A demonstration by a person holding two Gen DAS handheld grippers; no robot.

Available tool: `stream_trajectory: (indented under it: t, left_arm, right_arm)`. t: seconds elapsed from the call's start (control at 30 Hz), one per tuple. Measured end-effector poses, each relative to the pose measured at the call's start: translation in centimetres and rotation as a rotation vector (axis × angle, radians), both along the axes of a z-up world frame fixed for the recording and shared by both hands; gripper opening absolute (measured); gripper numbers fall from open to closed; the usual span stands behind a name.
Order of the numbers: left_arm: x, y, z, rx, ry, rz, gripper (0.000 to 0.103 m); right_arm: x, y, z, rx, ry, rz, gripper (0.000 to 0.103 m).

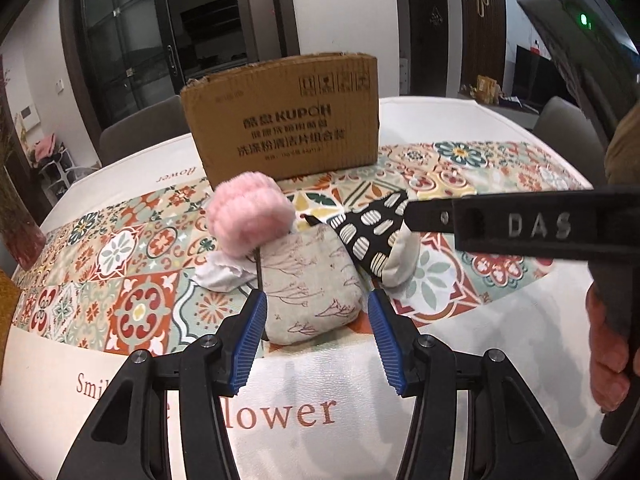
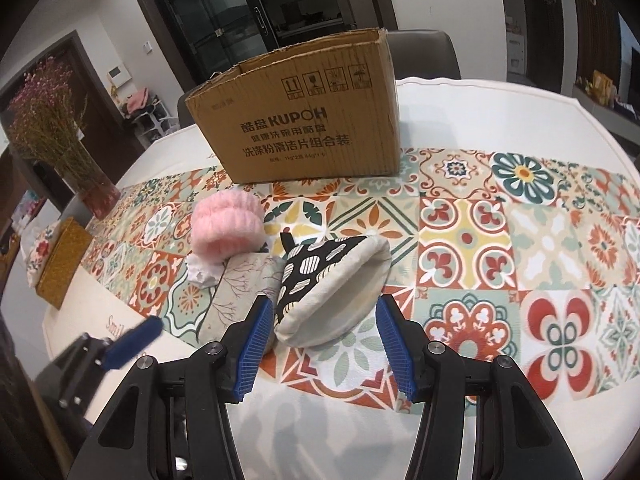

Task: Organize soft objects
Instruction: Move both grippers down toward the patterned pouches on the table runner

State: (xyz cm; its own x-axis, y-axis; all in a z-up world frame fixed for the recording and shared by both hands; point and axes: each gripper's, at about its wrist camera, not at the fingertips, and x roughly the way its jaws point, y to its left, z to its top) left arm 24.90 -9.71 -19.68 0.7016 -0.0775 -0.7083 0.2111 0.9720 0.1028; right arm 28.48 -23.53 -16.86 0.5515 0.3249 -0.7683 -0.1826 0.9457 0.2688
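Observation:
A small heap of soft things lies on the patterned table runner point(image 1: 132, 280). In the left wrist view my left gripper point(image 1: 317, 304) stands open, its blue pads on either side of a beige flower-print pouch point(image 1: 312, 276), with no clear press on it. In the right wrist view my right gripper point(image 2: 324, 308) is open around the near end of a black-and-white oven mitt point(image 2: 320, 280) with cream lining. Behind them lie a pink fluffy band point(image 1: 248, 216) point(image 2: 226, 224) and a crumpled white cloth point(image 1: 224, 274) point(image 2: 202, 272). An open cardboard box point(image 1: 284, 120) point(image 2: 300, 120) stands behind the heap.
A vase of dried flowers point(image 2: 96, 192) and a woven tissue box point(image 2: 64, 264) stand at the table's left edge. Chairs point(image 2: 424, 52) sit behind the table. A person's hand point(image 1: 608, 360) is at the right of the left wrist view.

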Motion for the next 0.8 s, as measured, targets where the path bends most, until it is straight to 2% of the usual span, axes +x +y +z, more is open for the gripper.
stream_trajectory:
  t: [0.3,0.8]
  left_arm:
    - [1.4,-0.4,-2.3,0.014,0.018,-0.024,0.052]
    - [3.1,-1.2,-4.2,0.027,0.055,-0.036,0.052]
  right_arm:
    - [1.2,0.3,-1.3,0.022,0.010,0.013,0.055]
    - [3.5,0.8,-3.1,0.074,0.044,0.035,0.054]
